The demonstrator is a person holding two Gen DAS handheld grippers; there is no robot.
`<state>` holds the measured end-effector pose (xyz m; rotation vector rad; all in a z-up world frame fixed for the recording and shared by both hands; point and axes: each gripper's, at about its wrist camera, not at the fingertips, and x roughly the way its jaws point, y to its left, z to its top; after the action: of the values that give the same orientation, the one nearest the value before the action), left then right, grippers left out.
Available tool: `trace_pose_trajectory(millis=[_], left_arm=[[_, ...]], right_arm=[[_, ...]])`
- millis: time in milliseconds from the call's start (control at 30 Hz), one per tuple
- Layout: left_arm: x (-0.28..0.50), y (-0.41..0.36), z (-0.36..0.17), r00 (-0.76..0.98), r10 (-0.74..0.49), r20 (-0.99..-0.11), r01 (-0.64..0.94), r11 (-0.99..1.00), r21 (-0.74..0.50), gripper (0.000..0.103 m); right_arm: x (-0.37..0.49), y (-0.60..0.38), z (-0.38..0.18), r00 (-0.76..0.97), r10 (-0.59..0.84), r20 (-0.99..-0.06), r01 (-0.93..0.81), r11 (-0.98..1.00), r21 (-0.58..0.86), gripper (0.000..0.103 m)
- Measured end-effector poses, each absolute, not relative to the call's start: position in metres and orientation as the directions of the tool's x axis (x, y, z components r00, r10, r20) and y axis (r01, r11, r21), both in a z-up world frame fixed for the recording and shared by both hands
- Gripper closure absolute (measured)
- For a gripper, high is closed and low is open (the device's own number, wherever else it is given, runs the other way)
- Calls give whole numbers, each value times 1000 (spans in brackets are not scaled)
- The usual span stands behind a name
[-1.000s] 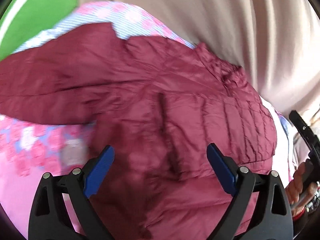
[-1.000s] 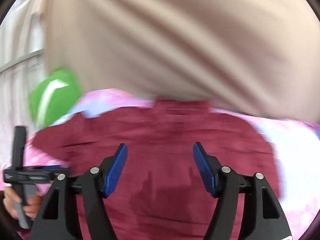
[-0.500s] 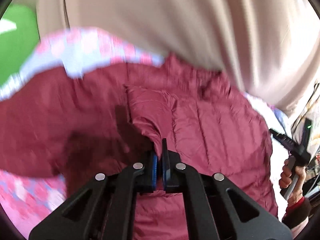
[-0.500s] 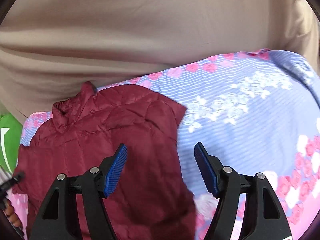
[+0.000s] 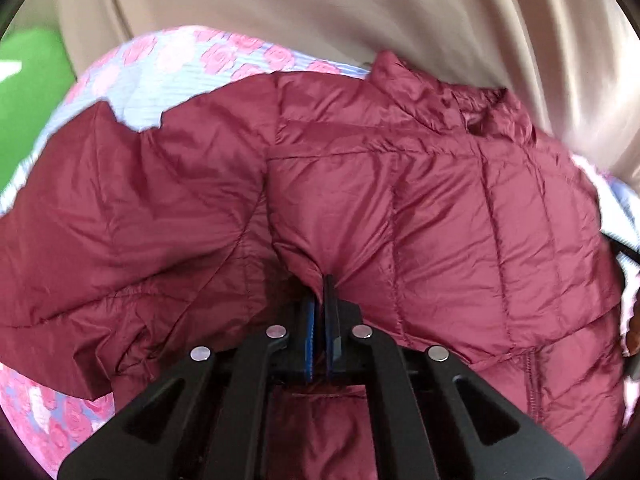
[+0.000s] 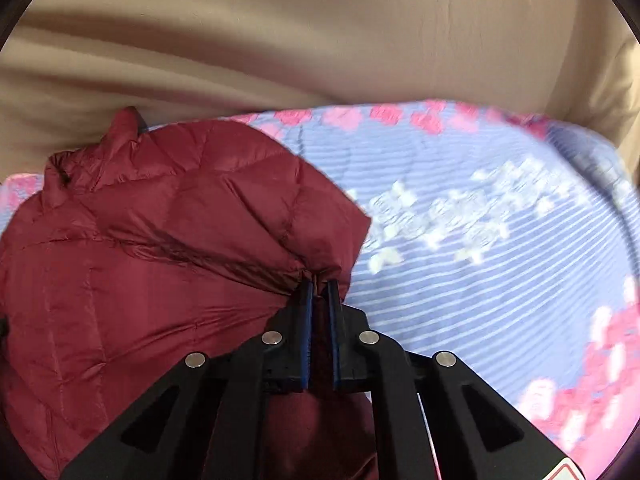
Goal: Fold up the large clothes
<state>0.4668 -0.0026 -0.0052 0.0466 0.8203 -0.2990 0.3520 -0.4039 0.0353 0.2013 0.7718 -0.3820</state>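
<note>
A maroon quilted puffer jacket [image 5: 460, 208] lies spread on a flowered bedsheet [image 5: 160, 64], collar toward the far side. My left gripper [image 5: 323, 280] is shut on a pinch of the jacket's fabric near its middle, beside the left sleeve. In the right wrist view the jacket [image 6: 140, 240] fills the left half. My right gripper [image 6: 318, 284] is shut on the jacket's right edge, where the fabric bunches between the blue pads.
A beige curtain [image 6: 320, 40] hangs close behind the bed. A green object [image 5: 28, 92] sits at the far left. The blue and pink sheet [image 6: 500, 240] stretches out to the right of the jacket.
My left gripper closed on the jacket fabric and stayed shut. My right gripper swung to the jacket's right edge and closed on it.
</note>
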Motion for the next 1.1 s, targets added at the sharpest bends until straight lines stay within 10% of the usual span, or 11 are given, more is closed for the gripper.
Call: trace_pose_trajectory(millis=[200, 400, 867, 933, 1100], left_arm=[[464, 0, -11, 658, -266, -704, 290, 953, -90, 100], [457, 4, -12, 665, -275, -695, 286, 953, -102, 96], [429, 67, 3, 646, -302, -701, 229, 953, -199, 86], [415, 111, 14, 672, -273, -688, 165, 961, -221, 64], [395, 240, 25, 726, -110, -679, -79, 967, -241, 49]], right_arm=[[286, -375, 88, 790, -275, -548, 385, 918, 95, 89], [310, -351, 18, 649, -252, -718, 271, 958, -91, 103], [270, -365, 20, 614, -231, -755, 350, 937, -3, 99], [247, -353, 28, 633, -219, -742, 329, 944, 3, 93], [198, -318, 32, 667, -155, -729, 236, 972, 9, 83]])
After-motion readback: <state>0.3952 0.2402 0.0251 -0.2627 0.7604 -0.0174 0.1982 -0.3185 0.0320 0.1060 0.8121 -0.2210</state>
